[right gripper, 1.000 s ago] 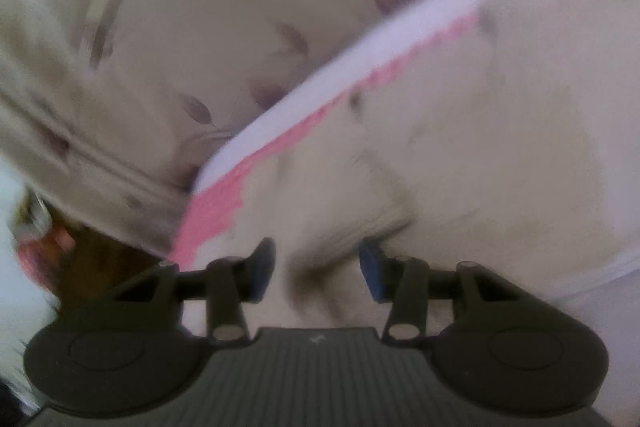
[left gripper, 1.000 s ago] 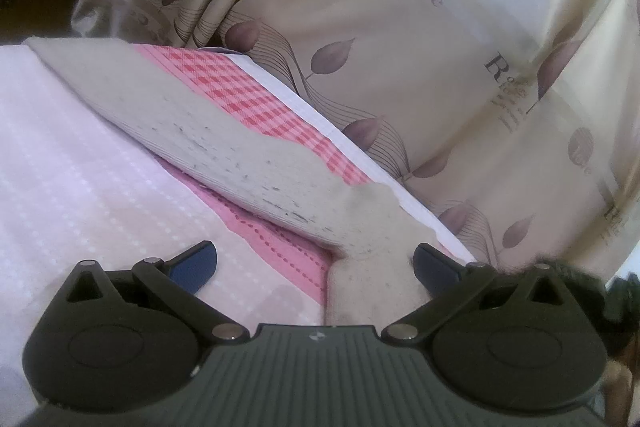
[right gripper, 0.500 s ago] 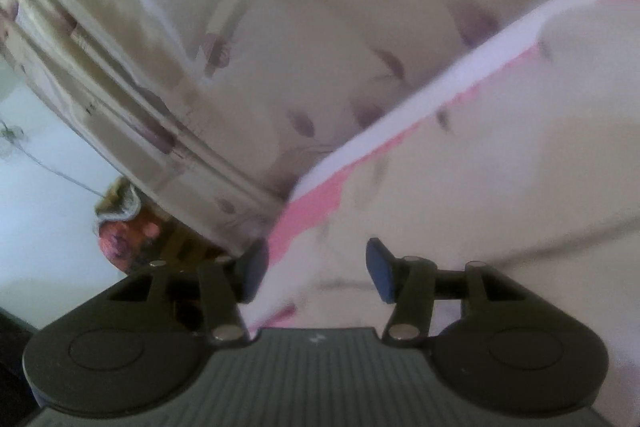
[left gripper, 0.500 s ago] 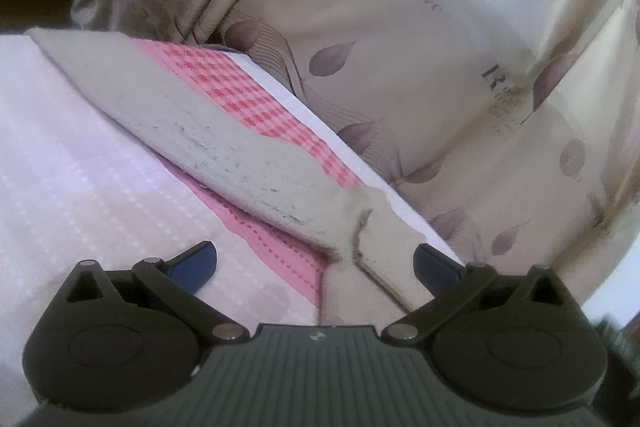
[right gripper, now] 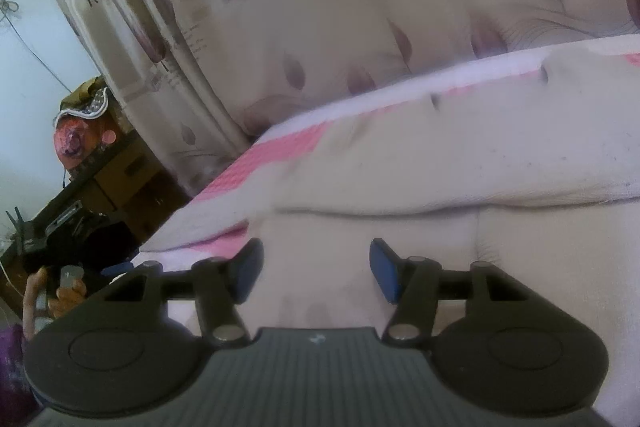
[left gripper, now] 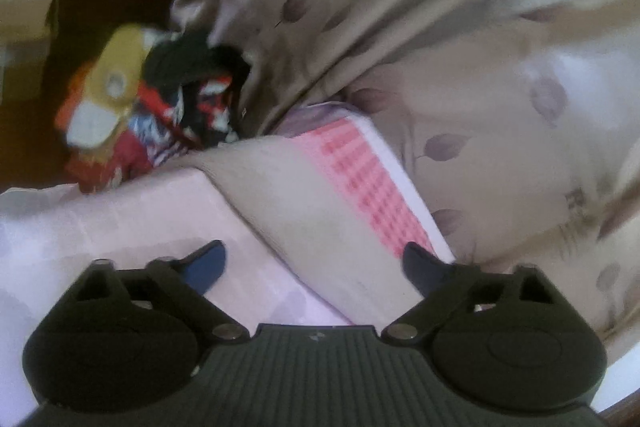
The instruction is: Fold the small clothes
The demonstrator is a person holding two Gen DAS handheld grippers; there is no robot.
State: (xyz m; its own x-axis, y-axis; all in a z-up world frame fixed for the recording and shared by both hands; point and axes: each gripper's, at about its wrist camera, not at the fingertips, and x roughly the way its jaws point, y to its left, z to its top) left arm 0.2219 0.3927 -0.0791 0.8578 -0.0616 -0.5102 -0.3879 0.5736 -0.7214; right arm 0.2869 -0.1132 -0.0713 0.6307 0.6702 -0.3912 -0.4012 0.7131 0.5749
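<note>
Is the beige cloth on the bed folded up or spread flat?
Folded, at least once: in the right wrist view the speckled beige cloth has one layer doubled over another, with a rounded fold edge across it.

Beige garment [left gripper: 320, 219], showing plain with faint dark specks in the right wrist view [right gripper: 500, 155]. Bed sheet [left gripper: 132, 223] showing pale pink, carrying a red-and-white check band [left gripper: 372, 187] along its far edge, then a white border. Curtain [left gripper: 460, 39] showing shiny beige-tan, carrying mauve leaf motifs and dark lettering. Left gripper [left gripper: 312, 263] and right gripper [right gripper: 316, 267] showing black bodies, ribbed grey centre plates, and dark blue finger pads [right gripper: 382, 269]. Clothes pile [left gripper: 160, 107] off the bed's far left corner showing red, black, white, yellow and orange, blurred.
</note>
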